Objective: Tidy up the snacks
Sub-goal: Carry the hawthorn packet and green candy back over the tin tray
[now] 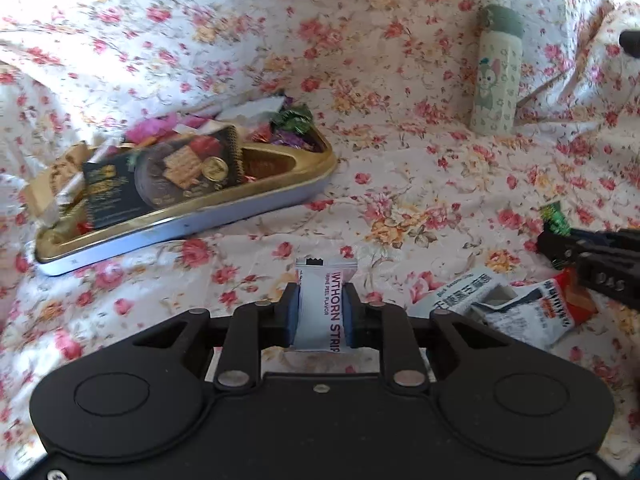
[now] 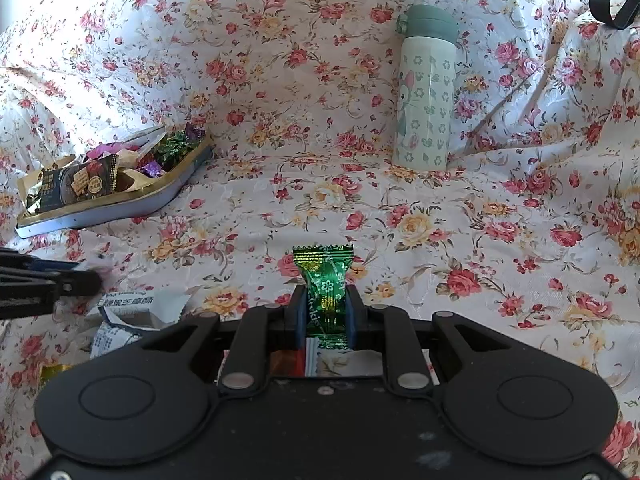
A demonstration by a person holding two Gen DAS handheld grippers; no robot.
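My left gripper (image 1: 320,304) is shut on a white hawthorn strip packet (image 1: 320,308) that stands upright between its blue pads. My right gripper (image 2: 325,312) is shut on a green foil candy (image 2: 326,284), also upright. A gold-rimmed tin tray (image 1: 256,204) heaped with wrapped snacks lies on the flowered cloth, ahead and to the left of both grippers; it shows again as the tray (image 2: 168,188) in the right wrist view. Loose white snack packets (image 1: 500,304) lie to the right of my left gripper, under the right gripper (image 1: 560,240), which enters from the right edge.
A pale green flask (image 1: 496,76) with a cartoon animal stands upright at the back right, seen also as the flask (image 2: 426,96). A black strap (image 2: 614,4) lies at the far right corner. Wrinkled flowered cloth covers the whole surface and rises at the back.
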